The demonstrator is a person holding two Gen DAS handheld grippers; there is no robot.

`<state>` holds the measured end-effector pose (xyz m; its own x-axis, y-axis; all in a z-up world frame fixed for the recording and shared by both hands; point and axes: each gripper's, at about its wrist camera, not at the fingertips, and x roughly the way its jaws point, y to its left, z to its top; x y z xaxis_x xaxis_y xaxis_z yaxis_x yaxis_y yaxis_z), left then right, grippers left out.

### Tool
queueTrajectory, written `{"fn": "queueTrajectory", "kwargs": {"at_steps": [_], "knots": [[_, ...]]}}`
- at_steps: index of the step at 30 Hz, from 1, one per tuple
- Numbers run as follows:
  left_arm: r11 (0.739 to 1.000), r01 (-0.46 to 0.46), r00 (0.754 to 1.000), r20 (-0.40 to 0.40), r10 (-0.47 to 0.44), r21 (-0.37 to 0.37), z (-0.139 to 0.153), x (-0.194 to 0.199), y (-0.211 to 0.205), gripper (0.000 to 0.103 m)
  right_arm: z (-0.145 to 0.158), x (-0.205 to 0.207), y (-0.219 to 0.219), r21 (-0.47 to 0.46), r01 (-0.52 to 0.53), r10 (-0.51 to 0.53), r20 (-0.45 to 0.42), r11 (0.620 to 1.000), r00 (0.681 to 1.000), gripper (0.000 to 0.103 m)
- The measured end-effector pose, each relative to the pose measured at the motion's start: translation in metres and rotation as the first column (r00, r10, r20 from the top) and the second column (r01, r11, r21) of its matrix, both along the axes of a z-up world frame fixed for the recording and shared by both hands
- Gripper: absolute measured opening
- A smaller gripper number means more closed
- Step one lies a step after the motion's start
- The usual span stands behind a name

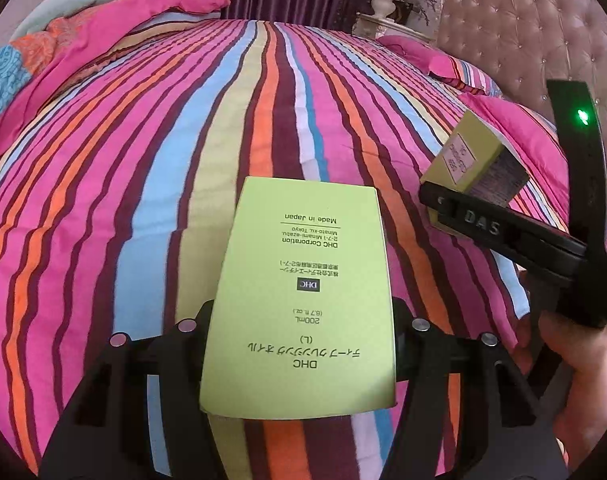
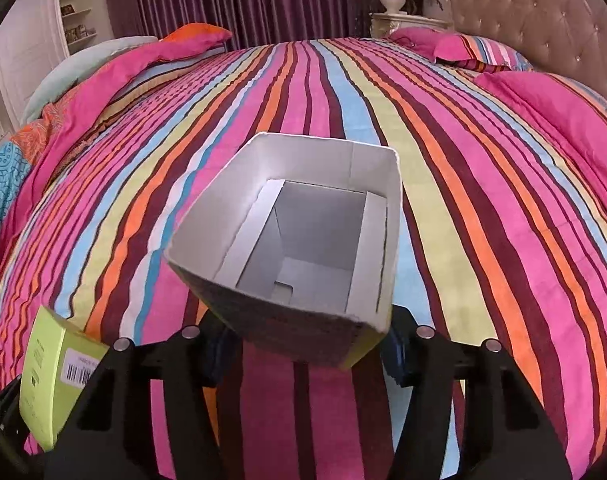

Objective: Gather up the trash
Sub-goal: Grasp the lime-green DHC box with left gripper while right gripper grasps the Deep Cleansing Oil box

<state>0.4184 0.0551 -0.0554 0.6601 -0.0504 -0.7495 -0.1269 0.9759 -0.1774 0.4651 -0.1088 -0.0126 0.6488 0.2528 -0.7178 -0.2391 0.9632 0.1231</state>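
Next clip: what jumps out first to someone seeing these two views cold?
The striped bedspread in pink, orange and blue fills both views. In the left wrist view, a lime-green DHC box sits clamped in the left gripper. In the right wrist view, the right gripper holds an open carton, its grey empty inside facing the camera, over the bed's middle.

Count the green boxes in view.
2. One green box sits between the left gripper fingers; the other box, open end toward the camera, is in the right gripper. None visible on the bed.
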Motion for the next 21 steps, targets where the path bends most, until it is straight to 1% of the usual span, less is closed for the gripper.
{"fn": "queueTrajectory", "kwargs": {"at_steps": [5,11,15,19,21], "knots": [[0.999,-0.01,1.0,-0.012,0.01,-0.032,0.002,-0.011,0.009,0.056,0.004,-0.02,-0.005,0.012,-0.009,0.009,-0.002,1.0,1.0,0.054],[0.998,-0.017,1.0,-0.022,0.016,-0.053,0.006,-0.041,0.012,0.056,0.016,-0.057,-0.013,0.057,-0.017,0.017,0.002,0.998,1.0,0.049],[0.997,-0.027,0.999,-0.034,0.025,-0.065,0.009,-0.059,0.013,0.056,0.022,-0.076,-0.015,0.086,-0.031,0.032,-0.008,0.996,0.999,0.048],[0.998,-0.025,0.999,-0.022,0.024,-0.059,0.019,-0.085,0.012,0.056,0.034,-0.098,-0.025,0.143,-0.016,0.018,-0.014,0.99,1.0,0.048],[0.998,-0.024,1.0,-0.018,0.023,-0.053,0.023,-0.1,0.012,0.056,0.038,-0.11,-0.031,0.152,-0.012,0.014,-0.016,0.988,1.0,0.048]]}}
